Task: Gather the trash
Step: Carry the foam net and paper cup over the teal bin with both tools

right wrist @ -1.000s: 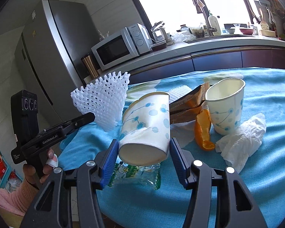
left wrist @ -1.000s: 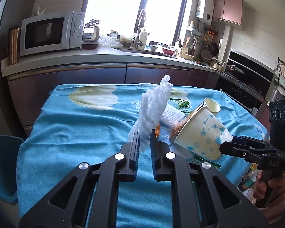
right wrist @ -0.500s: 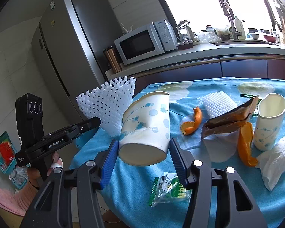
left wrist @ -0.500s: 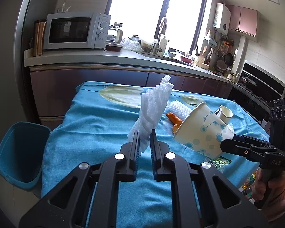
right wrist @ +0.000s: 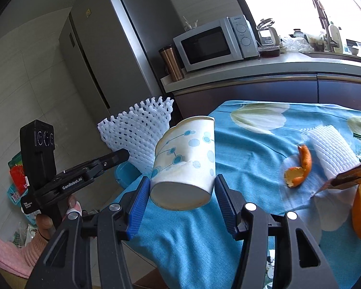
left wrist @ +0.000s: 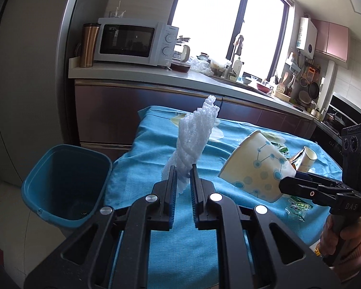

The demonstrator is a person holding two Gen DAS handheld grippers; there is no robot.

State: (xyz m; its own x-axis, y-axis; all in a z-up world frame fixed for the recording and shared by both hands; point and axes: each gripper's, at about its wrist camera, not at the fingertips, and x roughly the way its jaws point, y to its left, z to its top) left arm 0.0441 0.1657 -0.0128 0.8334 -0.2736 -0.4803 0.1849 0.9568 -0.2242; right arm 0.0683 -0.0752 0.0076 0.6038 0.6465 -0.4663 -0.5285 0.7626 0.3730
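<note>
**Both tools swing their loads toward the bin**

Since a second ago both views have slid sideways along the table point(left wrist: 204, 245). In the left view the blue bin point(left wrist: 67, 183), then only a sliver at the frame's edge, now shows whole on the floor beside the table's corner. In the right view the second cup and the crumpled tissue have dropped out of frame, and the fridge point(right wrist: 113, 55) fills more of the picture. Neither grip has changed.

The left tool point(left wrist: 183, 180) is pressed nearly together, pinching the foam net point(left wrist: 195, 139) at its lower end. The net is white, soft mesh, squeezed into a twisted column in the left view and fanning out with a scalloped edge in the right view point(right wrist: 142, 130). It is held in the air over the table's edge, near the bin.

The right tool point(right wrist: 181, 190) is half spread, its ribbed blue pads clamping the base of a paper cup point(right wrist: 187, 163). The cup is cream with pale blue dots and thin lines, tipped with its mouth away from the tool, its wall creased and its rim bent out of round. It hangs above the table, just beside the net.

Left on the blue flower-print cloth are curled orange peel point(right wrist: 298, 168), another ribbed white foam sleeve point(right wrist: 332, 149), a brown wrapper point(right wrist: 349, 175) and a crinkled green packet point(left wrist: 298, 204).
</note>
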